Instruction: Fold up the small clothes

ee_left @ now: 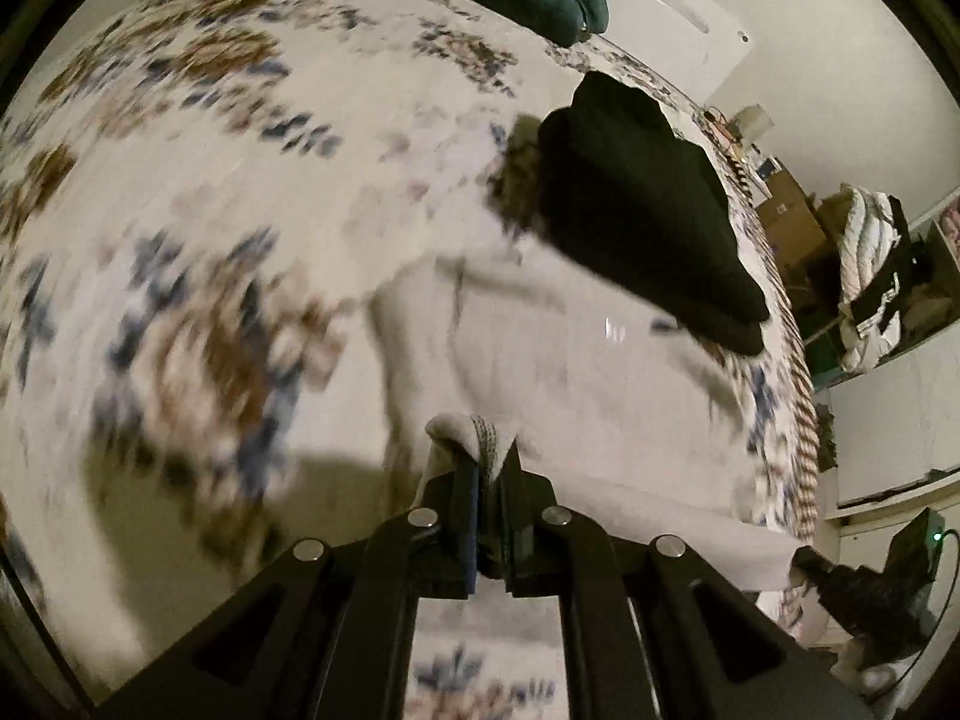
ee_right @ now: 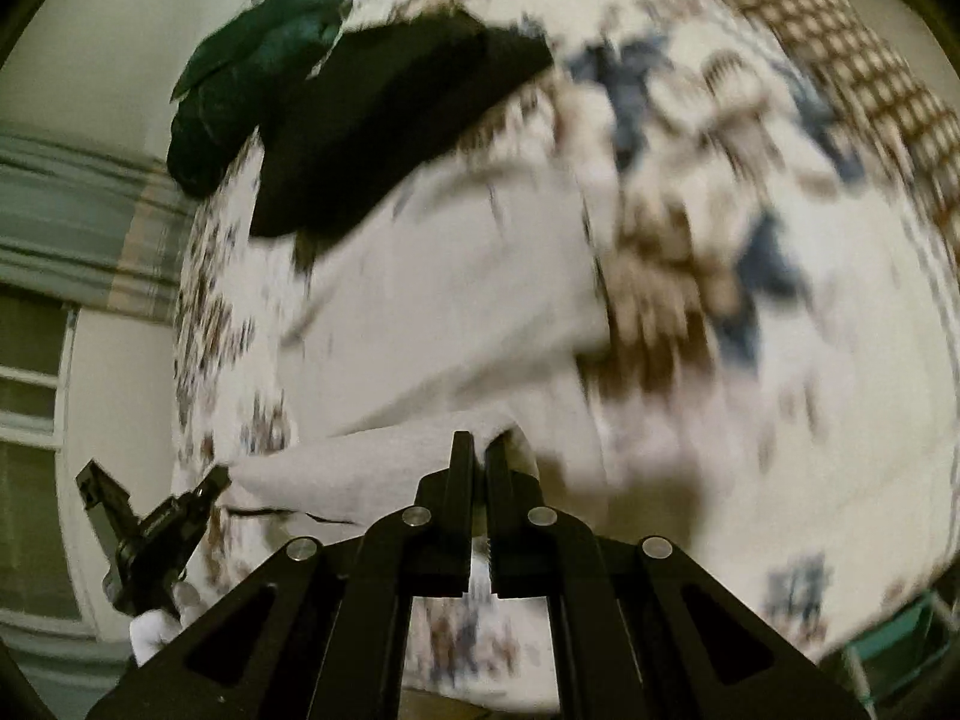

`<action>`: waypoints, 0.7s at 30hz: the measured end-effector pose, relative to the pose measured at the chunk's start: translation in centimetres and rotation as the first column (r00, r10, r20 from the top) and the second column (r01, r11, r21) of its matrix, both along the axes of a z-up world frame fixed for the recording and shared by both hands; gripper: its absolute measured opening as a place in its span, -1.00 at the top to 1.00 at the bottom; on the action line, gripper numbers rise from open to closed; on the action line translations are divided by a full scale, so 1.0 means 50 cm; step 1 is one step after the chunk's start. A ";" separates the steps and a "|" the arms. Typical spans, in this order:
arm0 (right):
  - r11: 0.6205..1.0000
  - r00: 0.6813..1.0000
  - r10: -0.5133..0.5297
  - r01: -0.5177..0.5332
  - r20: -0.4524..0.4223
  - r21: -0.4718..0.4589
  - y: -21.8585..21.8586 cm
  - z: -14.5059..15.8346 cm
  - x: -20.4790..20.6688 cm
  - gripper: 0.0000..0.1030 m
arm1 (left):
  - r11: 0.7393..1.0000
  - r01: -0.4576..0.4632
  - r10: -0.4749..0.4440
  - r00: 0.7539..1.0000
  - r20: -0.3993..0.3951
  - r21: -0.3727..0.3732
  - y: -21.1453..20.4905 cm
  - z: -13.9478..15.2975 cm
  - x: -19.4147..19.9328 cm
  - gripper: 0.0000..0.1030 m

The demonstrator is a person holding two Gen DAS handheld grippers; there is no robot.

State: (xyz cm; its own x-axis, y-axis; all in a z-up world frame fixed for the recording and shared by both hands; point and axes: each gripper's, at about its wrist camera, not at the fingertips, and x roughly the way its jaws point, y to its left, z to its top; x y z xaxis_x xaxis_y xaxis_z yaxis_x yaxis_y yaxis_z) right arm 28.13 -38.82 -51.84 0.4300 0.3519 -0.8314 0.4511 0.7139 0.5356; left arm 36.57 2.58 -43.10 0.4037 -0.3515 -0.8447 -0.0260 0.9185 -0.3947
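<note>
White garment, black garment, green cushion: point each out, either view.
white garment [ee_left: 540,372], left wrist view, flat middle panel.
black garment [ee_left: 648,216], left wrist view, centre of the dark folded cloth.
green cushion [ee_right: 240,84], right wrist view, middle of its face.

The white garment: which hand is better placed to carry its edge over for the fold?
Neither clearly. The left gripper and the right gripper each pinch a corner of the white garment, so both probably carry it toward the black clothes together.
</note>
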 end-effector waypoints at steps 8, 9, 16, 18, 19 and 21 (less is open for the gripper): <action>0.991 0.991 -0.091 0.099 -0.095 0.087 -0.094 -0.107 0.247 0.33 | 1.000 -0.021 0.020 0.990 -0.141 -0.006 -0.026 -0.106 0.198 0.47; 0.992 0.992 -0.090 0.098 -0.088 0.086 -0.099 -0.105 0.247 0.12 | 0.999 -0.036 0.034 0.991 -0.128 -0.007 -0.017 -0.100 0.190 0.22; 0.997 0.996 0.069 -0.071 -0.052 -0.031 -0.058 -0.073 0.171 -0.08 | 0.995 -0.075 0.081 0.991 -0.103 0.059 0.012 -0.067 0.066 -0.09; 0.980 0.983 0.163 -0.171 -0.086 -0.100 -0.023 -0.077 0.181 -0.08 | 0.993 -0.029 0.044 0.990 -0.137 0.112 -0.018 -0.078 0.059 -0.09; 0.967 0.972 0.205 -0.219 -0.111 -0.129 -0.011 -0.082 0.193 -0.08 | 0.986 0.020 0.007 0.988 -0.156 0.165 -0.045 -0.090 0.064 -0.09; 0.926 0.937 0.304 -0.333 -0.171 -0.176 0.024 -0.102 0.229 -0.07 | 0.962 0.098 -0.052 0.982 -0.179 0.256 -0.094 -0.117 0.084 -0.09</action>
